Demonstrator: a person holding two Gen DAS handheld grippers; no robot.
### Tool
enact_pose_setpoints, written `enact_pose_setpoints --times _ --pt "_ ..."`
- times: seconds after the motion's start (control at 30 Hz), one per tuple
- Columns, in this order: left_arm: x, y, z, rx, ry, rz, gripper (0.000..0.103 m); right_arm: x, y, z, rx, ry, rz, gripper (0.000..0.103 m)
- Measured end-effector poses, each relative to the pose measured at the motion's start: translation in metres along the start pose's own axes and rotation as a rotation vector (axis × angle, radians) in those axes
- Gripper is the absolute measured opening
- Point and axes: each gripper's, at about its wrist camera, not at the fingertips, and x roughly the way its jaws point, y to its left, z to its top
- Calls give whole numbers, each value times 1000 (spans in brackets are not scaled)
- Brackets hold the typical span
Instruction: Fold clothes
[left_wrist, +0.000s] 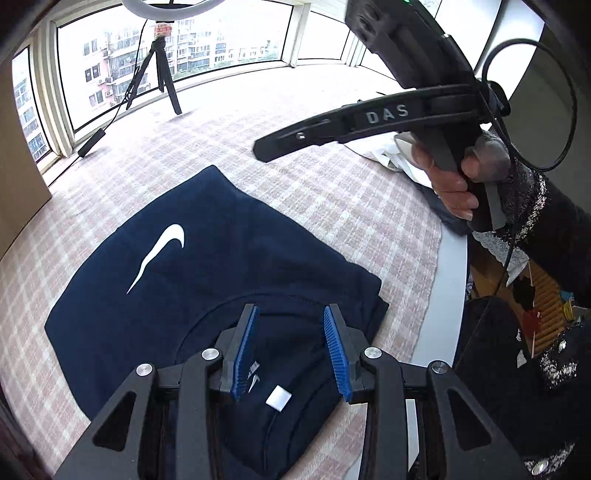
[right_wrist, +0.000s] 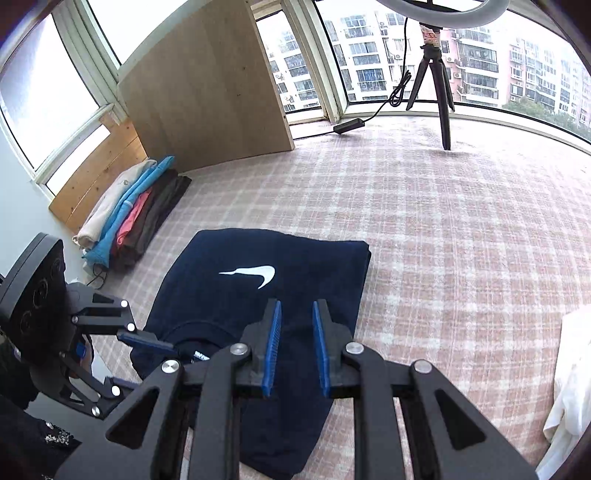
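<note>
The left gripper (left_wrist: 291, 347) is seen with its blue pads apart, and nothing is pressed between them; it hangs above the collar of the dark blue shirt (left_wrist: 207, 266), where a small white label (left_wrist: 279, 398) is visible. The right gripper (right_wrist: 295, 347) is also released, with a narrower gap between its pads, and no cloth is caught there. It is held above the near part of the same shirt. In the left wrist view the right gripper is seen from the side, held by a hand (left_wrist: 454, 184) in a dark sparkling sleeve.

The shirt is laid flat on the checked pink and white bedcover (right_wrist: 443, 240), close to its near edge, with the sides already folded in and the white logo (right_wrist: 255, 275) facing up. It appears to be folded to a compact rectangle, so the task for this piece is judged to be nearly finished.

Further out, a stack of folded clothes (right_wrist: 129, 214) is placed at the far left edge of the bed, against a wooden board (right_wrist: 207, 85). A white garment (right_wrist: 569, 387) is lying at the right edge, probably waiting. A tripod (right_wrist: 439, 81) stands near the window.

Some risks can be named. If the shirt is lifted by only one layer, the folds could be opened again. If it is gripped at the collar only, the lower part could hang down and unfold. Because the shirt lies near the bed edge, it could be dragged off when pulled toward the person.
</note>
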Motion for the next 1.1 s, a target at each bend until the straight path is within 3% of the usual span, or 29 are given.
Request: enact_pose_setpoints --times 0.07,0.17,0.3,0.33,0.43,0.53,0.63,0.77,0.87,0.97,1.1 --pt "27 -3 11 -25 16 -29 35 27 -5 19 -5 24 20 18" --pt "67 -7 11 -32 109 -48 35 58 -9 32 -31 76 94 18" --pt "71 -13 2 2 93 -56 45 118 -30 38 -71 188 19 17" --pt "71 -14 2 4 96 -58 46 122 -42 42 -34 183 46 9" --pt "69 -14 2 -8 109 -69 46 91 -73 56 122 64 116 12" --pt "47 -5 6 -83 96 -93 43 61 -78 64 138 1 135 12" --pt "3 17 6 -150 4 -67 44 59 -63 64 53 42 119 12" --pt "-35 61 11 -212 -52 64 45 70 -74 50 92 118 77 12" --pt "-29 86 15 -255 -20 130 44 67 -92 39 132 101 60 12" --pt "-12 87 12 -248 14 119 44 71 -93 34 61 115 37 12" --pt "15 74 2 -200 100 110 44 87 -84 30 -29 175 67 11"
